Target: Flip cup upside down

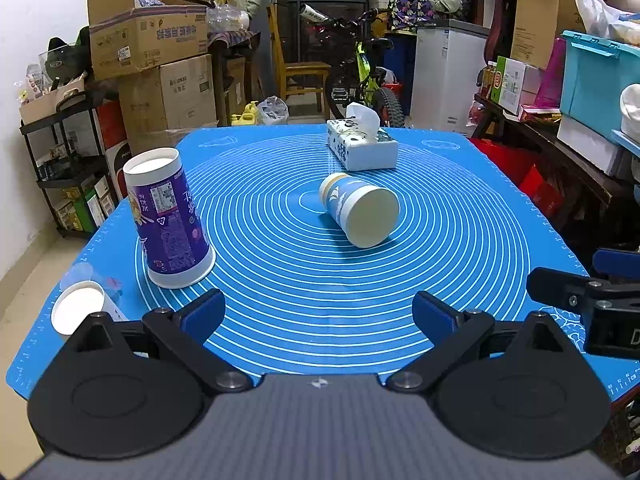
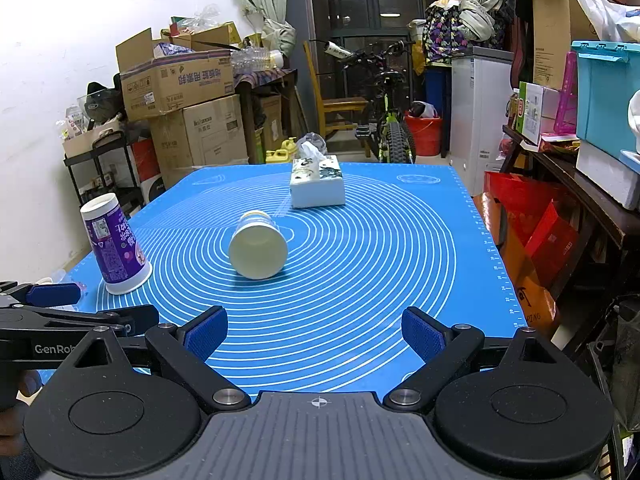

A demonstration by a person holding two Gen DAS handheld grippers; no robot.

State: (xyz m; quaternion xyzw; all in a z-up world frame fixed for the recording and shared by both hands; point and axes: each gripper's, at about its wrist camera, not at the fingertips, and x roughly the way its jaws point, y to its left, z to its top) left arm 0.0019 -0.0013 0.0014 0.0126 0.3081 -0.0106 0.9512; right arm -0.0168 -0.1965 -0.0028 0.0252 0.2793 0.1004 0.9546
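A blue-and-white paper cup [image 1: 360, 210] lies on its side near the middle of the blue mat [image 1: 320, 288], its mouth turned toward me; it also shows in the right wrist view [image 2: 258, 246]. A purple cup [image 1: 168, 220] stands upside down at the left, also in the right wrist view [image 2: 114, 250]. A white cup [image 1: 78, 310] stands at the mat's near left edge. My left gripper [image 1: 319, 316] is open and empty, low over the near mat. My right gripper [image 2: 315, 334] is open and empty, to the right of the left one.
A tissue box [image 1: 362, 146] stands behind the lying cup, also in the right wrist view [image 2: 318, 186]. Cardboard boxes [image 1: 160, 72], a chair, a bicycle [image 1: 364, 76] and shelves surround the table. The right gripper's body [image 1: 592, 300] shows at the right.
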